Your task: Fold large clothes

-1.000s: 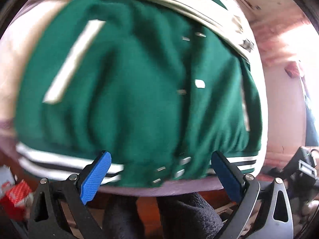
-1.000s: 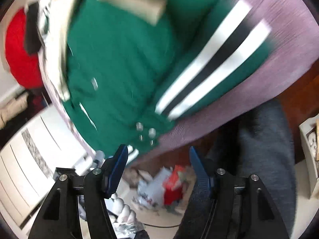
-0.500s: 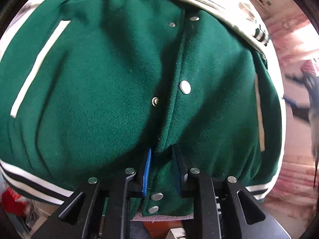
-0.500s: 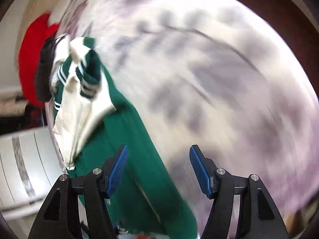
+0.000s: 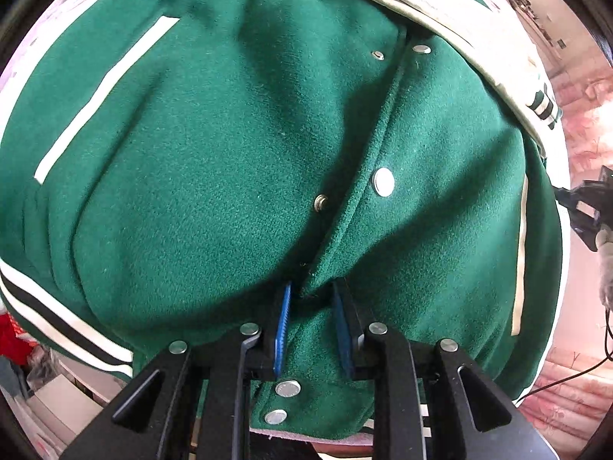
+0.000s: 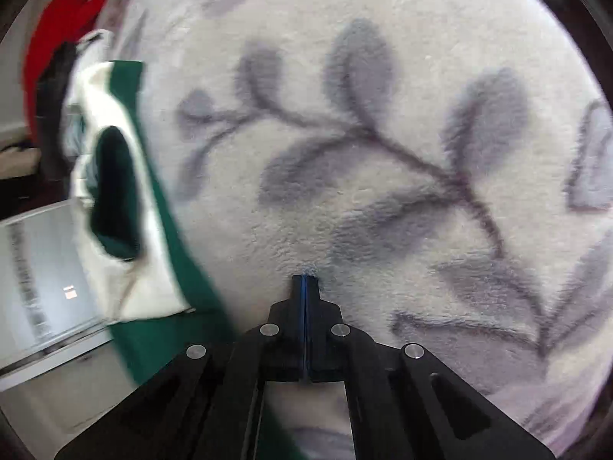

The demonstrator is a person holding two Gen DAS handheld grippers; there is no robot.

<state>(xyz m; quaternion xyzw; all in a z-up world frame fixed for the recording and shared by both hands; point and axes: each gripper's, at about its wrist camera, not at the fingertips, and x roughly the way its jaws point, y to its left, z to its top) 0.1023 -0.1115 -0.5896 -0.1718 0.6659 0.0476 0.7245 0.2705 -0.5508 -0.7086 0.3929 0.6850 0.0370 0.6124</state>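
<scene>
A green varsity jacket (image 5: 214,161) with cream sleeves, silver snaps and striped hem lies front up and fills the left wrist view. My left gripper (image 5: 312,299) points down at it and pinches a ridge of green cloth by the snap placket near the hem. Its jaws are easing open slightly, with the pads still on the cloth. In the right wrist view the jacket (image 6: 180,268) shows only at the left edge, with a cream sleeve (image 6: 115,115). My right gripper (image 6: 305,280) is shut with nothing between its fingers. Its tips rest against the leaf-patterned blanket (image 6: 383,115).
The fleecy blanket covers the bed to the right of the jacket. A red cloth (image 6: 57,27) lies beyond the jacket's collar, and a white cabinet (image 6: 46,268) stands past the bed's edge. Pink patterned bedding (image 5: 586,122) and a black cable (image 5: 567,379) sit right of the jacket.
My left gripper came down and closed from wide open onto the jacket's front near the snaps. My right gripper swung from the striped hem out over the blanket and closed.
</scene>
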